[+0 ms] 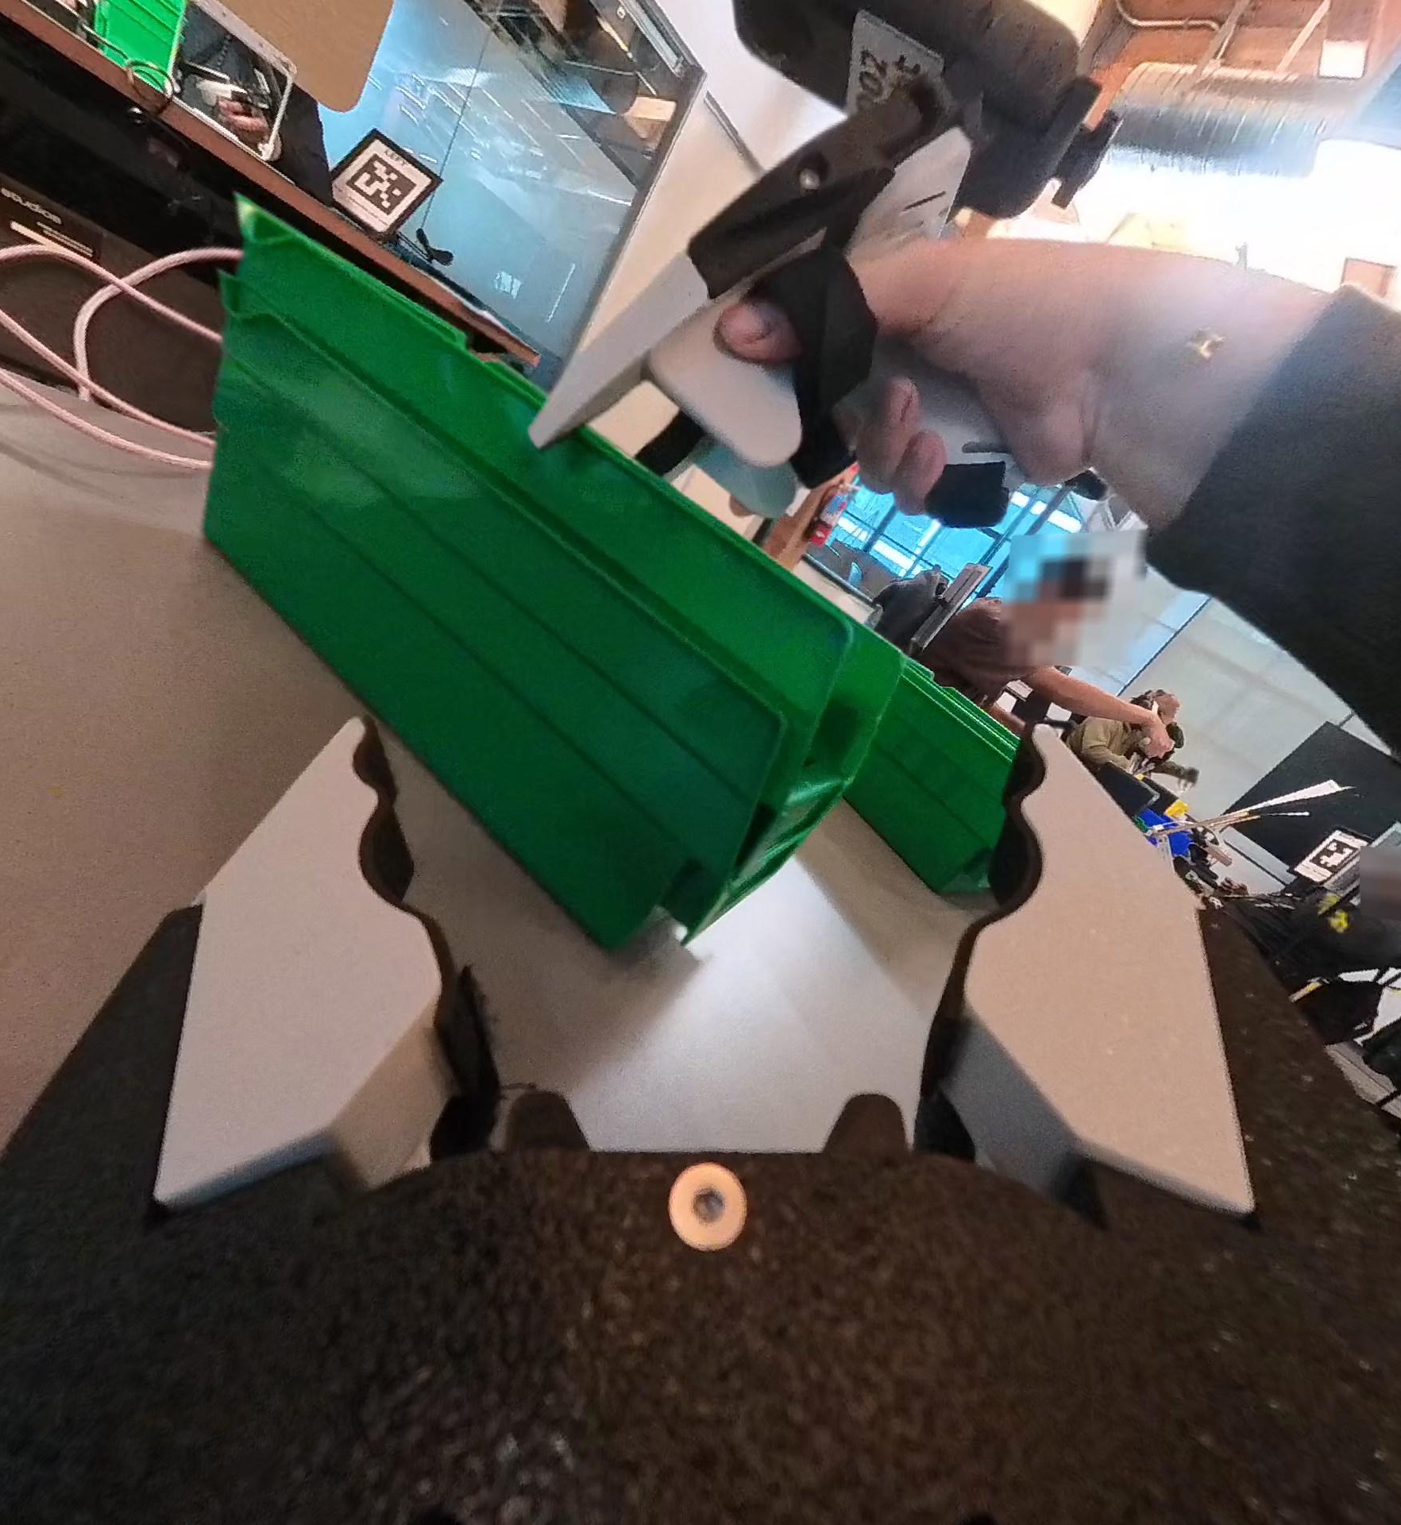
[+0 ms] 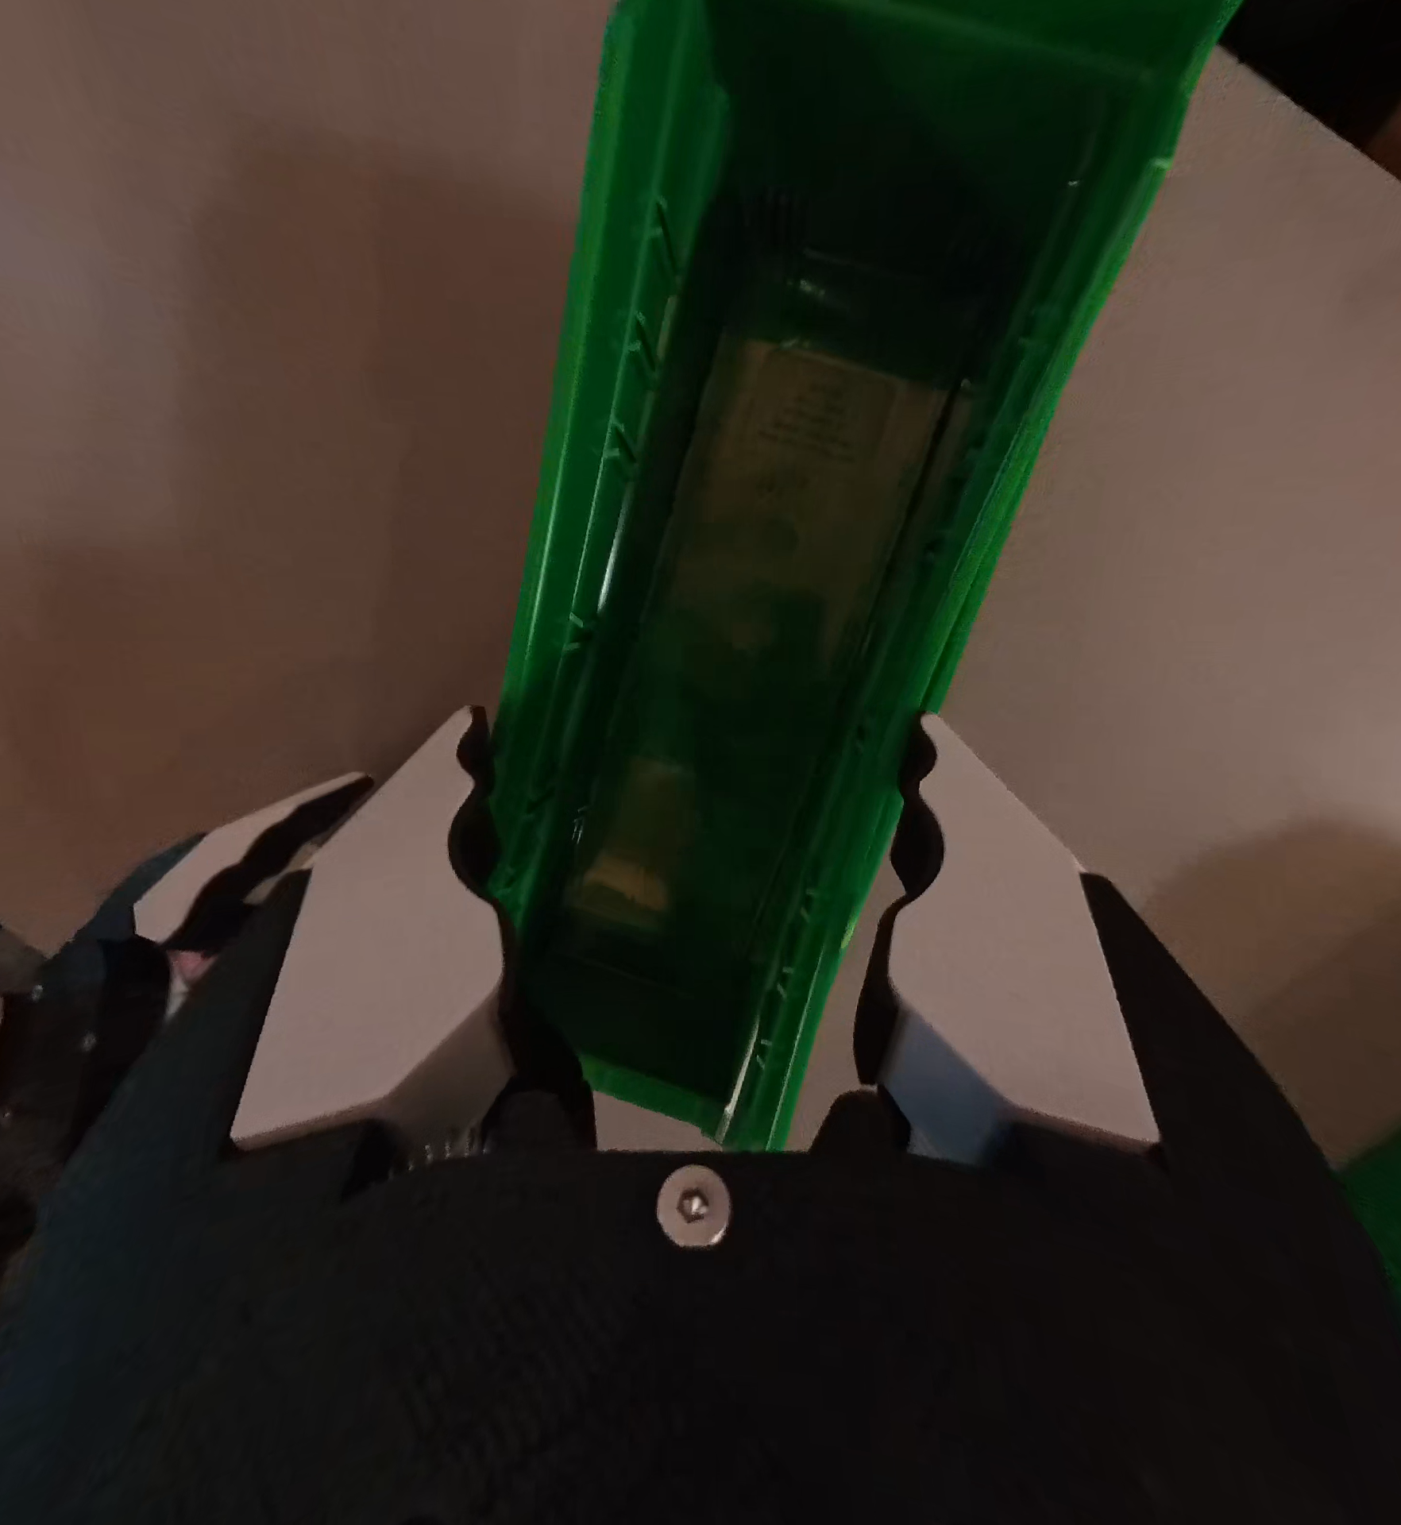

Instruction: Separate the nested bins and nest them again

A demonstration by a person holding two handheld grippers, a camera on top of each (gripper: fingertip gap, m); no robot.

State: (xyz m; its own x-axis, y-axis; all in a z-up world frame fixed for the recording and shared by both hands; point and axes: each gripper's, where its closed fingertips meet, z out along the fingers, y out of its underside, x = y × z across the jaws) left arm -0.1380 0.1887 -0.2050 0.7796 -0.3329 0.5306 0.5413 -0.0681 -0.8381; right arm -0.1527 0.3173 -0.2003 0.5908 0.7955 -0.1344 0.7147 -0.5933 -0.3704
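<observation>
Nested long green plastic bins [image 1: 516, 594] standing on my grey desk [image 1: 86, 660], my right gripper [image 2: 693, 825] wide open astride the stack's top rim, my left gripper [image 1: 693, 833] open, empty, beside their end, another green bin [image 1: 941, 792] just behind.

I see green nested bins [image 1: 516, 594] upright on grey table [image 1: 86, 660], long, narrow, ribbed sides, rims stepped one above another. Second green bin stack [image 1: 936, 792] just behind. Inside innermost bin [image 2: 804, 578]: dark, pale label on floor.

Glossy green plastic bins [image 1: 516, 594] (smooth), matt grey table [image 1: 62, 660], grainy black gripper body [image 1: 705, 1362]
</observation>
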